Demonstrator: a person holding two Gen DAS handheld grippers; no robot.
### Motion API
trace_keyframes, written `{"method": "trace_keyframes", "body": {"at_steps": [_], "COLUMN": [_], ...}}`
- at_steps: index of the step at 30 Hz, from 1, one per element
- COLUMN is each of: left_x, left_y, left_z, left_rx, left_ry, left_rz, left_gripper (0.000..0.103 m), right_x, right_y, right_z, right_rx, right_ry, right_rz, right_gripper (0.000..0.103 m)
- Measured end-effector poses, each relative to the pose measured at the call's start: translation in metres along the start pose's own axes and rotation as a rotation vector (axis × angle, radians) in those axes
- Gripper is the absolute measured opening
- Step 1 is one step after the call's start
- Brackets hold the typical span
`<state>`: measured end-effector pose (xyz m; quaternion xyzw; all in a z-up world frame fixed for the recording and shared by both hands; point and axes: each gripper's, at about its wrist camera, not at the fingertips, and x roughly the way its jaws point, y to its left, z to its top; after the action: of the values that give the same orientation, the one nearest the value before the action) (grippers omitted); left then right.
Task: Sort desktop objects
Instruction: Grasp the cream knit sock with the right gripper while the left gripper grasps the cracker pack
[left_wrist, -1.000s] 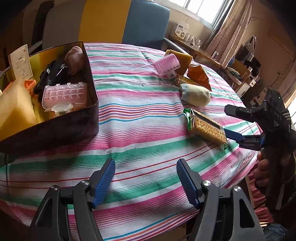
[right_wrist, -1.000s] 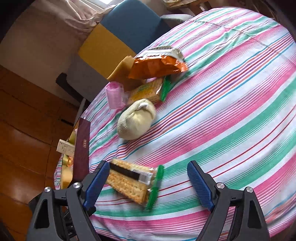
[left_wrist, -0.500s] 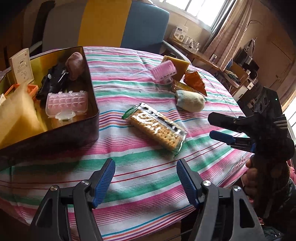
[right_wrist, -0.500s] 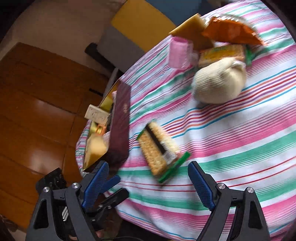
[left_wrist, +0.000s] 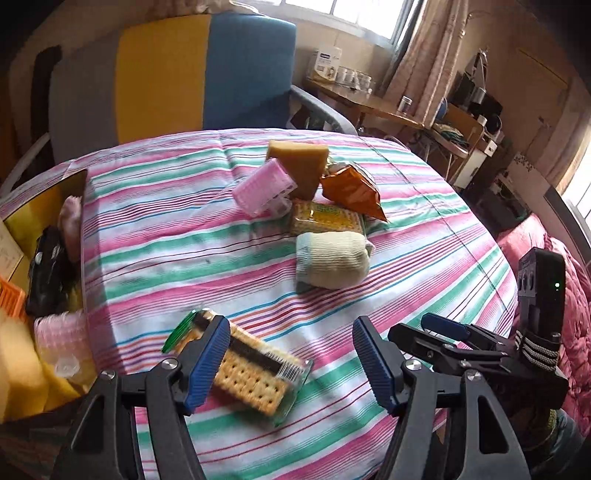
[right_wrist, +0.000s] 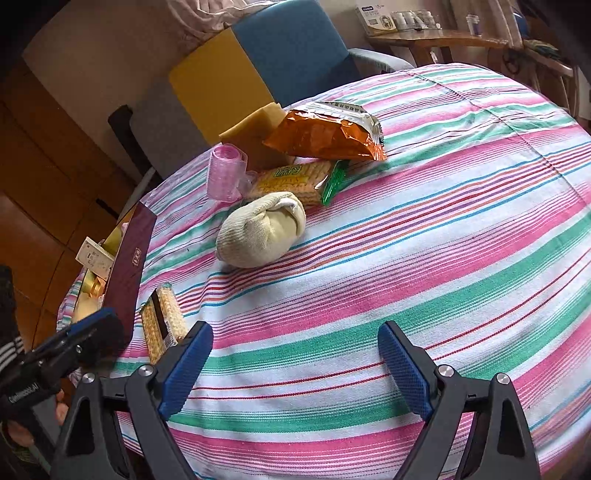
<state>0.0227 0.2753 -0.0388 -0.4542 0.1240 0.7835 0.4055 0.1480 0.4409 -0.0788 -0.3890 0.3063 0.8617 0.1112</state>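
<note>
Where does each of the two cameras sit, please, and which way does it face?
Left wrist: on the left gripper, angled down over the cracker pack; right gripper shows, empty, jaws opening.
Right wrist: on the right gripper, facing the rolled sock; left gripper at lower left.
Shared: the pack, sock and striped tablecloth.

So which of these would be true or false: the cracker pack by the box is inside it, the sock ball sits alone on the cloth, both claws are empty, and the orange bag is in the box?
1. The cracker pack lies inside the box. False: it lies on the tablecloth beside it.
2. The sock ball rests on the cloth. True.
3. The left claw and right claw hold nothing. True; the right one's jaws are opening.
4. The orange snack bag is in the box. False: it lies on the table.
</note>
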Motion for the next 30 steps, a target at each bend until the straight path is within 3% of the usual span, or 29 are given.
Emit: {"method": "trace_keyframes", "body": {"at_steps": [5,11,14,19,23,27,30], "left_x": [0.032,0.042,0.039,0.014,-0.019,-0.045,-0.043], "left_y": [-0.013,-0.010,-0.003,0.013,0.030,0.048,0.058], "left_z": [0.008,-0.008,-0.023,-0.044,-0.059,-0.068,-0.066], "left_rx": [0.046,0.088,0.120,0.140,0.093,0.011,-0.025], "left_ry": [0.086,0.177,0.207,0.196,0.121,0.046,0.044], "left_rz": [-0.072,-0.168,-0.168,-0.181,-0.184,-0.129,-0.070], "left_gripper": [0.069,0.069,0.069,0.069,0.069,0.069,0.069], "right_x": [0.001,-0.001,-0.003,-0.004,-0.001,0.000,0.002], "right_y": [-0.002,-0.008,-0.009,-0.007,-0.003,0.001,0.006], "right_z": [-0.001,-0.001,0.000,-0.002,-0.002,-0.005,-0.006], "right_rx": [0.006,0.005,-0.019,-0.035,-0.057,-0.080,-0.100], "right_ry": [-0.024,-0.036,-0.033,-0.031,-0.026,-0.032,-0.035], "right_rz": [0.035,0.086,0.076,0.053,0.029,0.006,-0.015], "right_gripper": [0.095,0.095,0.095,0.095,0.096,0.097,0.100]}}
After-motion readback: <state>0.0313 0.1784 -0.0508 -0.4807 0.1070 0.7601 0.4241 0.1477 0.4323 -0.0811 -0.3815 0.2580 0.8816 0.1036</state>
